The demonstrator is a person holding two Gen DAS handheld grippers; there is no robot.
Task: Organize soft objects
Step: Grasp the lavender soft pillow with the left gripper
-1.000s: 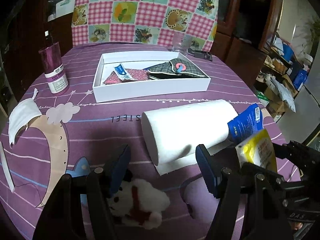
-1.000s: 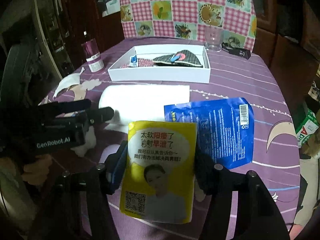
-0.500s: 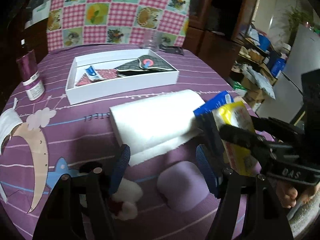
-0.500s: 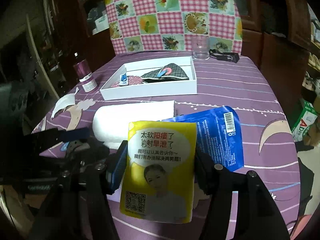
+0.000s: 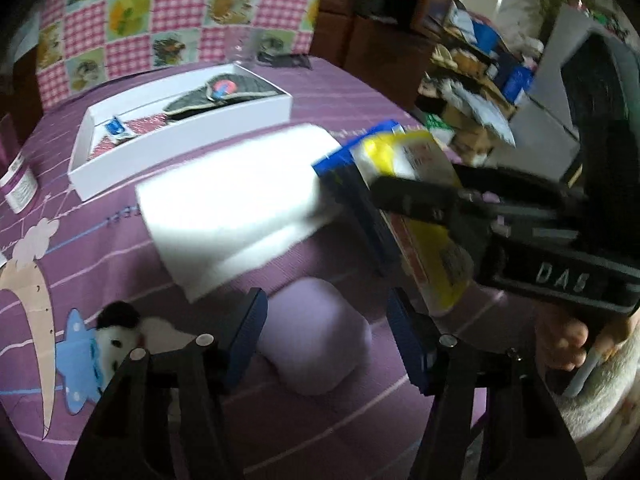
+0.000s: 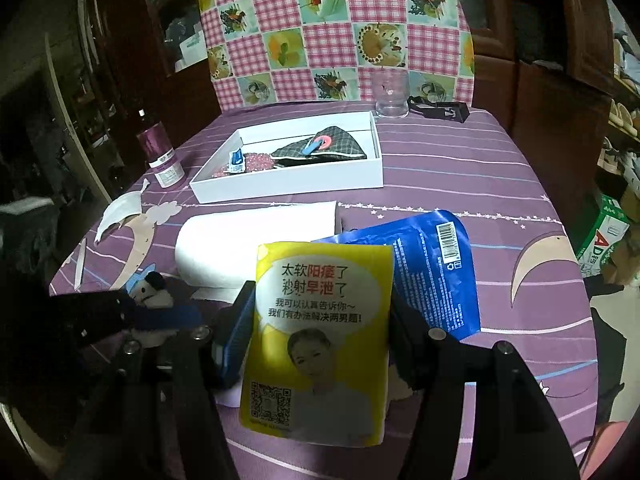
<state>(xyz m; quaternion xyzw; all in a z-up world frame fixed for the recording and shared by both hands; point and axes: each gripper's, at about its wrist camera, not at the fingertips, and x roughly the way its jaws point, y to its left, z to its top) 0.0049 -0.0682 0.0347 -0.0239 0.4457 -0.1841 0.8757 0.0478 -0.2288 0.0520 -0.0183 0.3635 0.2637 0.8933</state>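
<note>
Partly sorted: plaid pouch [image 6: 320, 148] and small sachet [image 6: 236, 160] already inside white box [image 6: 288, 186] at 12 o'clock; paper roll [image 6: 240, 240], blue pack [image 6: 436, 268], plush toy [image 5: 120, 336] and lilac pad [image 5: 316, 336] still loose on surface [image 6: 480, 168]. Right gripper [image 6: 320, 320] clamped on yellow tissue pack [image 6: 320, 340]. Left gripper [image 5: 326, 328] jaws half-wide, closing, lilac pad between them, untouched.

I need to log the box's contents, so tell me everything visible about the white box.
The white box is shallow, rectangular, lidless, cardboard-looking. It sits flat on the purple tablecloth beyond the paper roll. Inside lie a dark plaid cloth, a pink speckled piece and a small blue-white packet. Neither claw touches it.
</note>
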